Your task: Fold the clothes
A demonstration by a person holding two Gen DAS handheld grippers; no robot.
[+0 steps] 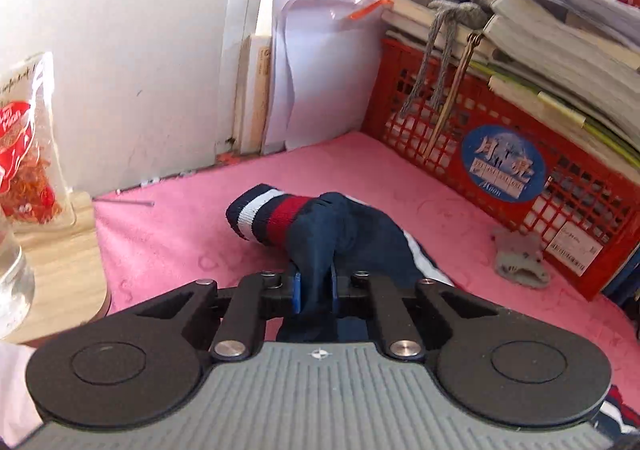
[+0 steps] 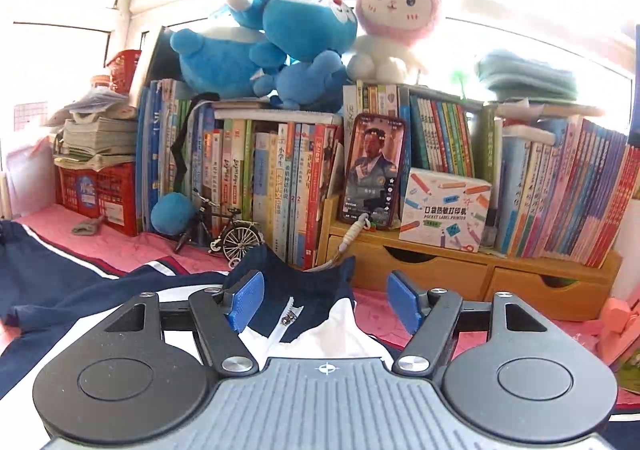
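Nearest my left wrist lens, the left tongs (image 1: 316, 290) are clamped on a bunched fold of the navy jacket (image 1: 340, 238), the blue pads (image 1: 296, 290) pressing cloth from both sides at the lower middle of the frame. Beyond the pinch, the jacket's sleeve runs toward the frame's centre and ends in a cuff (image 1: 262, 216) banded navy, white and red, lying on the pink cloth (image 1: 180, 234) that covers the desk. At the right of that frame stands a red plastic crate (image 1: 500, 154) with books stacked on top, and a small grey clip (image 1: 520, 260) lies on the pink cloth just in front of it. A snack bag (image 1: 30, 146) stands at the left edge.

In my right wrist view the right tongs (image 2: 328, 302) stand wide apart with nothing pressed between them; the jacket's navy collar and zipper (image 2: 290, 316) lie below the gap, at the lower centre. The rest of the jacket spreads toward the left edge. Behind it, across the middle of the frame, I see a row of books (image 2: 260, 170), a phone (image 2: 374, 176) propped upright, and plush toys (image 2: 280, 38) on top.
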